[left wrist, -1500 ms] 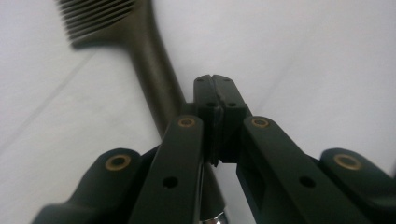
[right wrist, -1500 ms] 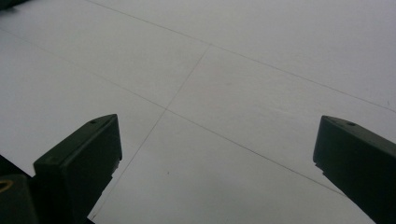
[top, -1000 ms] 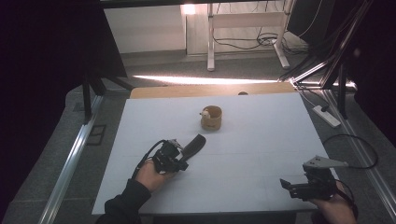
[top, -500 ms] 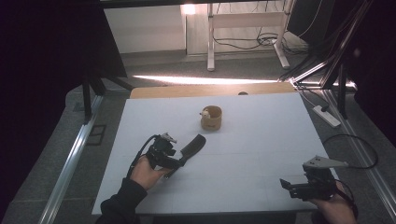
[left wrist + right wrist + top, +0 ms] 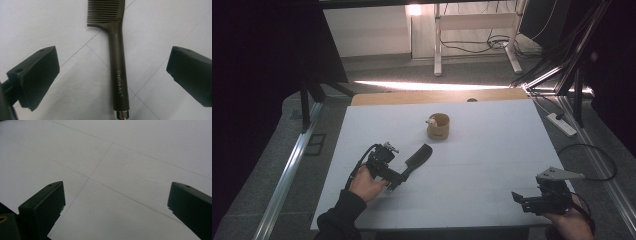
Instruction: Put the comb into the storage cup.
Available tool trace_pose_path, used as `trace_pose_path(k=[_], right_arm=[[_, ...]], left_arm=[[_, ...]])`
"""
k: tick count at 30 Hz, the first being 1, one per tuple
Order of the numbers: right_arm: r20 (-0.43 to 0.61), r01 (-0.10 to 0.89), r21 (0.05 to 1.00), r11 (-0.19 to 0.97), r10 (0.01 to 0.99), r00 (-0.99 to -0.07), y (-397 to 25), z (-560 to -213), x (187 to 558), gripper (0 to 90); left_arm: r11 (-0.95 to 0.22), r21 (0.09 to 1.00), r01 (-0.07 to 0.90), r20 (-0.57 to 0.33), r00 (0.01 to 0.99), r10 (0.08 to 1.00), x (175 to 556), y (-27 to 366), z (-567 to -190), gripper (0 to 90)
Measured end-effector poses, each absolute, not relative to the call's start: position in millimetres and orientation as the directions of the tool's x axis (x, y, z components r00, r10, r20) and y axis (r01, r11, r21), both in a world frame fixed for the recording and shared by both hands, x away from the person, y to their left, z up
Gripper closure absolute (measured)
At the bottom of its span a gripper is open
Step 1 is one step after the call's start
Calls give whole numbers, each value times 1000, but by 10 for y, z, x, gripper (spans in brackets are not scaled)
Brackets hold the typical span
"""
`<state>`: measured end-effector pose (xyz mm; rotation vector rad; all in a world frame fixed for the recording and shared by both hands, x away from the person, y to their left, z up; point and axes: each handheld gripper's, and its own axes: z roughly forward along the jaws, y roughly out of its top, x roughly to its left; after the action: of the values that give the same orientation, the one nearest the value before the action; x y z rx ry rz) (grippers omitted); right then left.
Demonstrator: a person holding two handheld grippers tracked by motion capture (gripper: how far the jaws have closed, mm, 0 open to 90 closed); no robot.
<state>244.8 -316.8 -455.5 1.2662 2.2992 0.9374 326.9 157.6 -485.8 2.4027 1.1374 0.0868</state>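
A dark brown comb (image 5: pixel 417 159) with a long handle lies flat on the white table (image 5: pixel 492 150). In the left gripper view the comb (image 5: pixel 117 65) points away from me, its teeth at the top and its metal end cap at the bottom. My left gripper (image 5: pixel 396 172) (image 5: pixel 112 60) is open, with one jaw on each side of the handle and neither touching it. My right gripper (image 5: pixel 522 199) (image 5: pixel 117 195) is open near the table's front right edge, above bare table.
A tan cup (image 5: pixel 438 126) stands at the middle back of the table, with a small white thing (image 5: pixel 431 121) at its rim. A power strip (image 5: pixel 562 124) and cables lie on the floor to the right. Metal rails run along both sides.
My left gripper has drawn back a little to the left, away from the comb. The comb lies where it was. The right gripper has not moved.
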Motion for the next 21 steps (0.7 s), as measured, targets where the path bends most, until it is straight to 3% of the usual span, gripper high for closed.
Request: trace_pose_path(k=[21], right_arm=[[9,611,692,385,842,-540,-3167,-4557,2451,17]], left_arm=[[-615,357,703,-116,687,718,3300,1366,-5174,0]])
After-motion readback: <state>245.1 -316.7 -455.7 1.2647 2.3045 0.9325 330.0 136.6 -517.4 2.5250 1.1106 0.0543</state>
